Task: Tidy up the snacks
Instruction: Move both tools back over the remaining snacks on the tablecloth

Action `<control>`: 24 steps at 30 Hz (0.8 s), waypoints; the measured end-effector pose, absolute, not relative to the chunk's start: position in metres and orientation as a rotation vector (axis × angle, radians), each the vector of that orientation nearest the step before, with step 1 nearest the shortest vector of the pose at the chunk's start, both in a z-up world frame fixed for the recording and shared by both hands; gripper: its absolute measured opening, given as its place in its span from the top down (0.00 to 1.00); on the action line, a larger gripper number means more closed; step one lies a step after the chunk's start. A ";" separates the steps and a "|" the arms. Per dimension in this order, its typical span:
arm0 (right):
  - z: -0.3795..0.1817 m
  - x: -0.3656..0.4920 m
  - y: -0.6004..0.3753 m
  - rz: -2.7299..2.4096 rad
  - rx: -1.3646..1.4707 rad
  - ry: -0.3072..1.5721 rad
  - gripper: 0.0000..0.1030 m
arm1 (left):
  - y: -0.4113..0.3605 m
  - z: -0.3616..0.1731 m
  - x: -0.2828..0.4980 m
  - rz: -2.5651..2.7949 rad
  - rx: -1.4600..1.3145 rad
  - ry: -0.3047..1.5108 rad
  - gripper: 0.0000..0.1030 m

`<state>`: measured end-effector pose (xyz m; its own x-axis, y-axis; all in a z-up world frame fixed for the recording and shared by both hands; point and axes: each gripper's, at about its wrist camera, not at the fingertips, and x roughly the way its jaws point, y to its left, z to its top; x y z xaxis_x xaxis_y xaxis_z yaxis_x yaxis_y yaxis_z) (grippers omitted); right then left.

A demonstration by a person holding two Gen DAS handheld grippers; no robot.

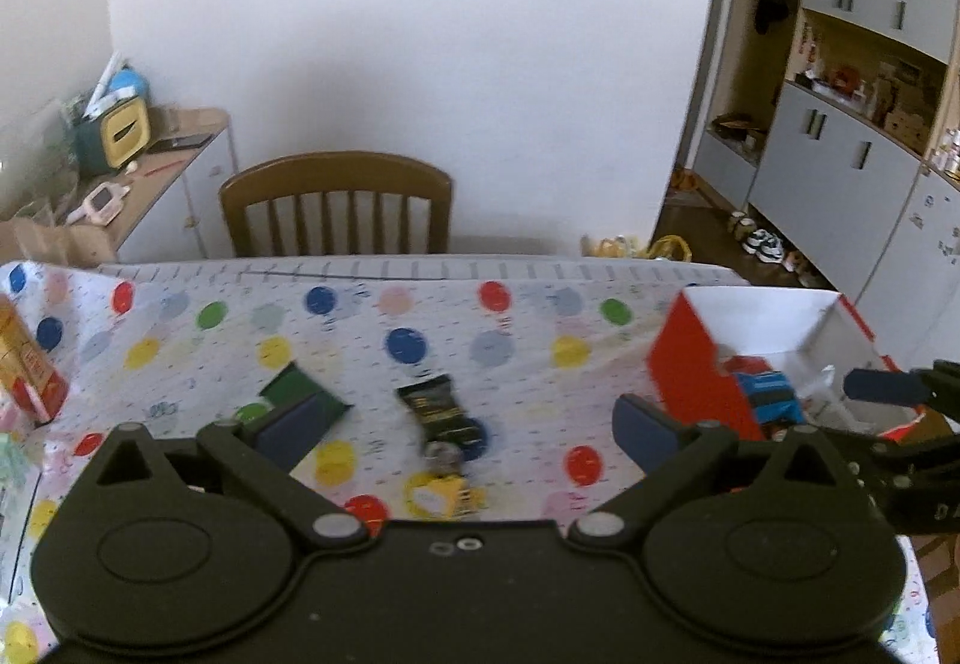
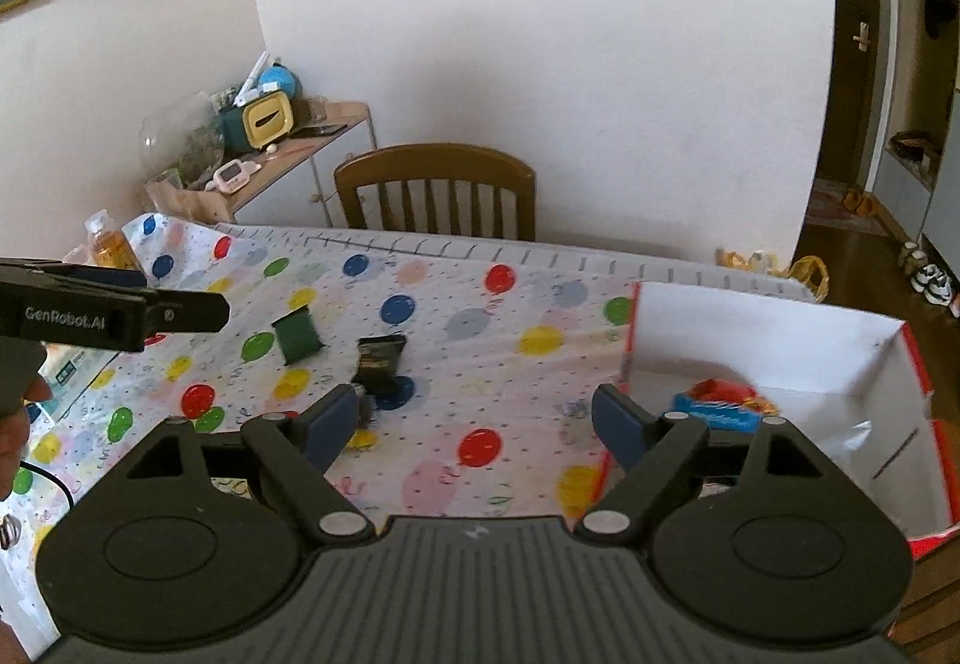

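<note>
Snack pkts [image 1: 437, 407] on tablecloth [image 1: 528, 316]; box [image 1: 690, 364] rt.

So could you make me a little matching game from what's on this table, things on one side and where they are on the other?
Things:
1. green packet
2. blue packet
3. black packet
4. chair

Places:
A. inside the red and white box
B. behind the table's far edge
C. mid-table, over a blue dot
D. on the cloth, left of the black one

Pairs: 1-D, 2-A, 3-C, 4-B
</note>
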<state>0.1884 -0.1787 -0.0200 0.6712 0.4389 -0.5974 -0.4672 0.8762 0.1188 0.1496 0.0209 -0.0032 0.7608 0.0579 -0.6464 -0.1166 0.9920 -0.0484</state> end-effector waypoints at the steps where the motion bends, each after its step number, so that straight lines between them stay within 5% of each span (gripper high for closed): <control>1: -0.022 0.188 -0.172 0.508 -0.049 0.664 0.17 | 0.030 -0.006 0.150 0.102 -0.097 0.704 0.01; 24: -0.104 0.207 -0.061 0.561 -0.117 0.771 0.17 | 0.090 -0.070 0.212 0.073 -0.152 0.851 0.01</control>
<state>0.2068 -0.0608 -0.1040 0.5794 0.4366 -0.6882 -0.5201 0.8482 0.1002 0.2120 0.0905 -0.0701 0.6574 0.0031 -0.7536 -0.1248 0.9866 -0.1048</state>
